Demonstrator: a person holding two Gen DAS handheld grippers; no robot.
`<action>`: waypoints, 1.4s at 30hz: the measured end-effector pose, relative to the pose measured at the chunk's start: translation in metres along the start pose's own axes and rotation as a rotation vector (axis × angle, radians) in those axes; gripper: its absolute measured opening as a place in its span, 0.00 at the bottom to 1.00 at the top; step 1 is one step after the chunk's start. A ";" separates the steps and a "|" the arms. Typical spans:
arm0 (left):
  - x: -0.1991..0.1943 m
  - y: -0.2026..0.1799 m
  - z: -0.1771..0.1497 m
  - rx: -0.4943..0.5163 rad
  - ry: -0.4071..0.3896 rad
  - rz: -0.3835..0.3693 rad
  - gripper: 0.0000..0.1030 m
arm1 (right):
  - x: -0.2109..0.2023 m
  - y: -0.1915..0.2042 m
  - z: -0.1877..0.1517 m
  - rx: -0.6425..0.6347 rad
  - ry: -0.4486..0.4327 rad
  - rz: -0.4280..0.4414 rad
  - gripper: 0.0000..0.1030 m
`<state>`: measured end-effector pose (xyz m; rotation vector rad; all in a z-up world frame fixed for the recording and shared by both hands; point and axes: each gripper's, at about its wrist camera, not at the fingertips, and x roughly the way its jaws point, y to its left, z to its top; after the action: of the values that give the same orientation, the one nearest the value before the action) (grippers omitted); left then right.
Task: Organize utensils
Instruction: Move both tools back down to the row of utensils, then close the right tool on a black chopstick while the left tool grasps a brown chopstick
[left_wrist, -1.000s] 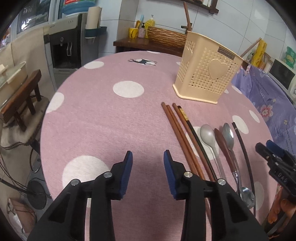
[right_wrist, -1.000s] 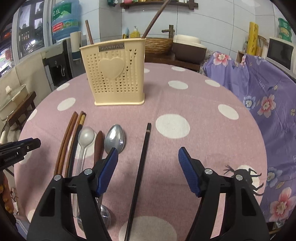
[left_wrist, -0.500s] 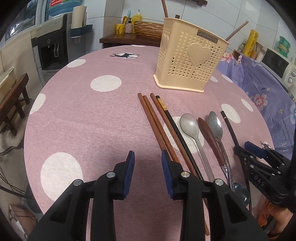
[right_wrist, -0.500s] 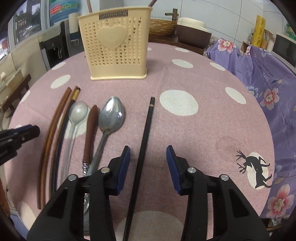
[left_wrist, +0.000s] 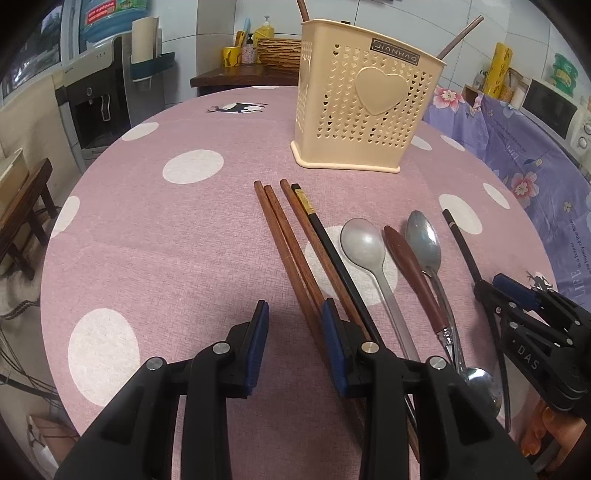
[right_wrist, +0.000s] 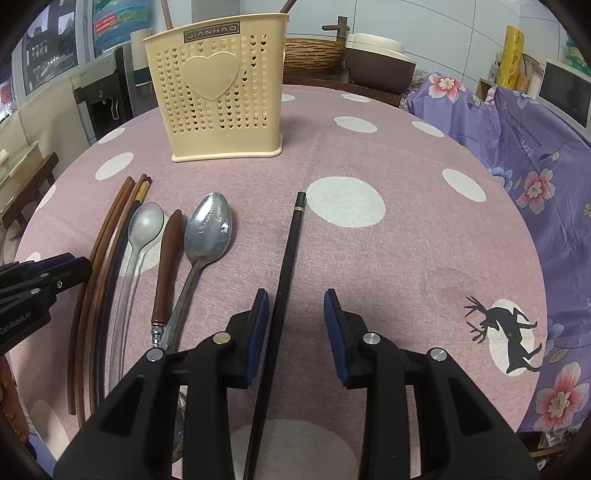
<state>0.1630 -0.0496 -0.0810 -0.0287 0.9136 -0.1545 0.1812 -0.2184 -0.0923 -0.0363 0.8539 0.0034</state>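
Handle ends of the brown chopsticks run under the left gripper, hidden there. Fingers apart w/ only tablecloth between; right pad sits beside the chopsticks, contact unclear. Right gripper: jaws closing, lone black chopstick between them close to the left pad; pads not yet pressing it. Its near end is cut off by the frame edge. Second black chopstick, two spoons and a brown-handled utensil, working end hidden, lie in a row. Utensil holder stands upright beyond; contents mostly hidden.
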 end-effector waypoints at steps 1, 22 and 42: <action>0.000 0.000 -0.001 0.000 0.003 0.009 0.30 | 0.000 0.000 0.000 0.000 0.000 0.001 0.31; 0.007 0.026 0.046 -0.102 0.003 -0.045 0.31 | 0.019 -0.003 0.047 0.030 0.049 0.029 0.31; 0.042 0.033 0.058 -0.092 0.061 -0.004 0.29 | 0.042 -0.003 0.054 0.040 0.082 0.018 0.31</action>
<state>0.2378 -0.0251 -0.0814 -0.1116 0.9809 -0.1179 0.2492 -0.2199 -0.0884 0.0086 0.9364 0.0022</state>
